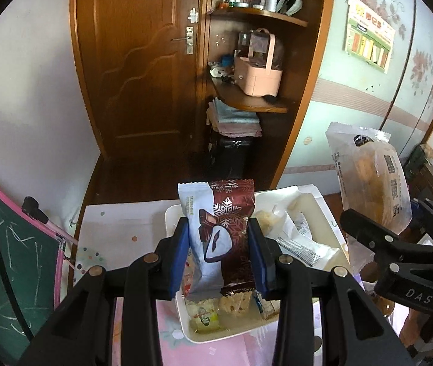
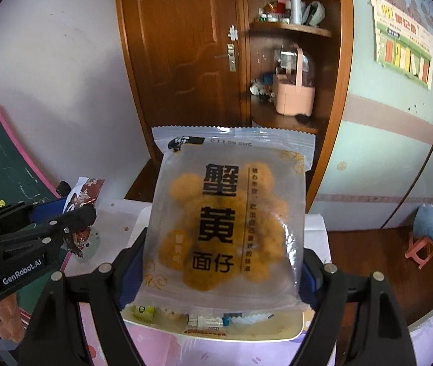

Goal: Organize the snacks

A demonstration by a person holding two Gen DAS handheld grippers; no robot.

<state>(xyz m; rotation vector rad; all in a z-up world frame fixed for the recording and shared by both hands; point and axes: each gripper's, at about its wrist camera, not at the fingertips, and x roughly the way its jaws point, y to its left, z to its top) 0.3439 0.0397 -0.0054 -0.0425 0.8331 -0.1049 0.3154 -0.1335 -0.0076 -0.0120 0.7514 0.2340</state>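
A white tray (image 1: 170, 213) sits at the lower middle of the left wrist view, on a surface (image 1: 125, 222) covered with a pale dotted sheet, and it holds loose wrapped snacks: a small yellow-green packet (image 1: 205, 320) near its front edge, pale nutty bars (image 1: 234, 300) beside that, and a white striped wrapper (image 1: 300, 248) toward its right. Above the tray, in the middle of that frame, the left claw (image 1: 219, 254) is clamped on a blue and maroon snack packet (image 1: 219, 231) held upright, its blue pads pressed against both side edges. At the right of the same frame the right claw (image 1: 378, 228) carries a clear bag of golden puffs (image 1: 372, 183). In the right wrist view that bag (image 2: 225, 222) fills the centre with bold dark characters on it, the claw (image 2: 216, 271) gripping it by both side edges over the tray (image 2: 295, 332). Behind stand a brown door (image 1: 143, 61) and corner shelves (image 1: 256, 103) with a pink basket (image 1: 257, 76).
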